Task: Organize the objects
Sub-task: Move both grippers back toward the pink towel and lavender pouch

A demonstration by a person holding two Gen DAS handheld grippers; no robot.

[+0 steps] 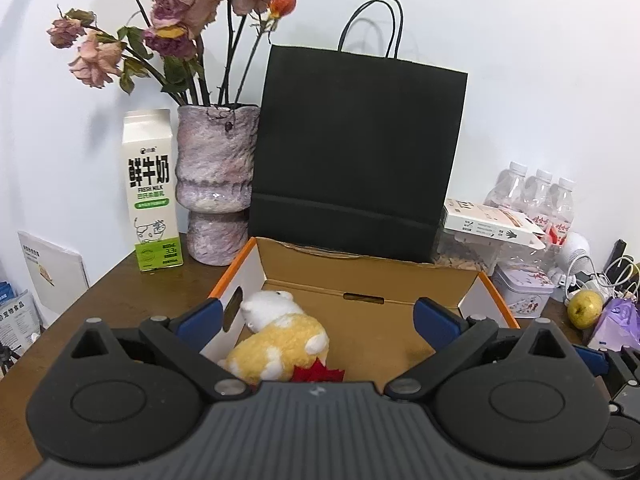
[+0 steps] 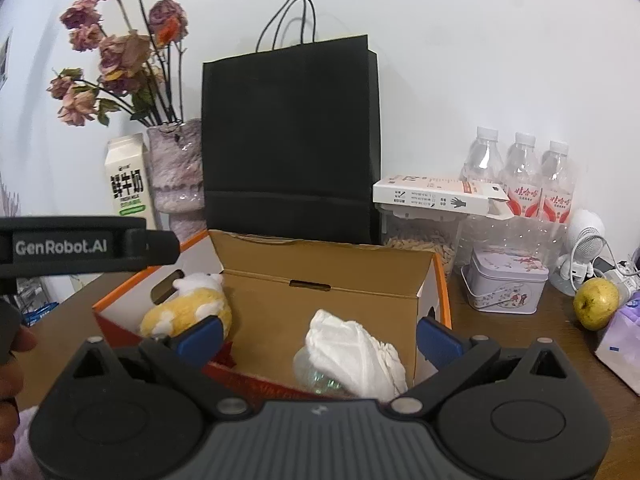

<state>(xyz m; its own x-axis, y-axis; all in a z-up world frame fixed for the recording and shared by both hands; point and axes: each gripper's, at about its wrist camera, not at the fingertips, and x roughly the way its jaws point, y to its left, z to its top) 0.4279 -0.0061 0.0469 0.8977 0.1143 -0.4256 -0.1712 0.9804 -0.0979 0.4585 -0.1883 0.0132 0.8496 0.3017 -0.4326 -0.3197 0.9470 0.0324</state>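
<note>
I am holding both hand-held grippers over the open cardboard box [image 2: 324, 268], each spread wide and gripping nothing: the left hand-held gripper [image 1: 318, 316] above the plush toy [image 1: 280, 336], the right hand-held gripper [image 2: 320, 334] above the crumpled white cloth [image 2: 352, 350]. Both things are lying inside the box, so I judge this placing step finished. Next I am probably fetching the pear [image 2: 596, 304], right of the box on the bench [image 2: 520, 332].

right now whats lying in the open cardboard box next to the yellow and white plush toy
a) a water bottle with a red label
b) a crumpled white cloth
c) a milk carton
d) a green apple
b: in the right wrist view a crumpled white cloth lies in the cardboard box, right of the plush toy.
</note>
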